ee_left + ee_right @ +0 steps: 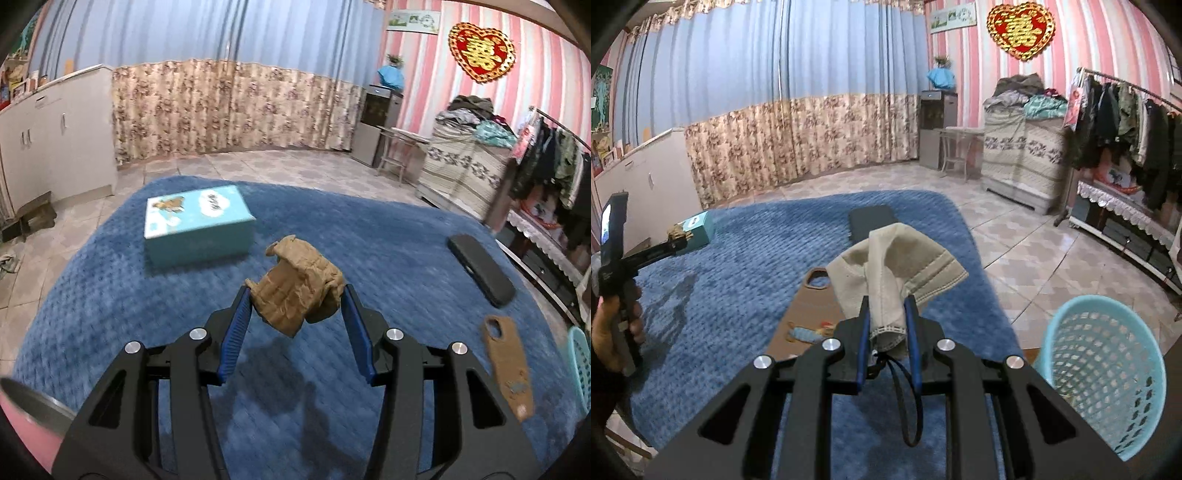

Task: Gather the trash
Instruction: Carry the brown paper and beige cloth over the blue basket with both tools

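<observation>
My left gripper (298, 295) is shut on a crumpled brown paper wad (295, 286) and holds it above the blue bed cover (110, 295). My right gripper (888, 306) is shut on a used grey face mask (897, 266), held up over the bed's right side. A light blue mesh basket (1108, 373) stands on the floor to the right of the bed; its rim also shows in the left wrist view (581, 365). A flat brown cardboard cutout (508, 369) lies on the bed, partly hidden behind the mask in the right wrist view (809, 310).
A light blue box (197, 225) and a black phone case (480, 269) lie on the bed. The left gripper with the wad shows at the far left of the right wrist view (676, 238). A clothes rack (1126, 122) and covered furniture stand on the right.
</observation>
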The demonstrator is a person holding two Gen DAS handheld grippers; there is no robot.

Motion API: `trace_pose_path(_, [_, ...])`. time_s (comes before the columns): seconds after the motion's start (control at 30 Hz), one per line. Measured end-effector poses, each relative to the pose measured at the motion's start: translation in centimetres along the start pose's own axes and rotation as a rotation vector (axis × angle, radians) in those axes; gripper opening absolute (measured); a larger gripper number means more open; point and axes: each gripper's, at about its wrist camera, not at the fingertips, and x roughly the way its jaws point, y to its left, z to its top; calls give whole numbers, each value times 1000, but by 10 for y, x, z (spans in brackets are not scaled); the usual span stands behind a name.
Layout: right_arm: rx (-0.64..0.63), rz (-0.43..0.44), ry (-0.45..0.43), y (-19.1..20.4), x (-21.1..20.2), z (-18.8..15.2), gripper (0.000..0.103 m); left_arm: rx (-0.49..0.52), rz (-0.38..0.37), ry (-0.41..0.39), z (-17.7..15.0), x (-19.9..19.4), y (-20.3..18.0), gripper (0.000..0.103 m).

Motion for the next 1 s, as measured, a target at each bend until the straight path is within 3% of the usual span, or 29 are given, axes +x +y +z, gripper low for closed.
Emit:
trace_pose_path(0.53, [20,-65,-70,-46,-33,0,18,112,-138,32,-33,-45,-100,49])
trace_pose_path(1.0, [176,-261,-81,-155,-71,-14,18,325,-335,7,-51,-69,-230,49])
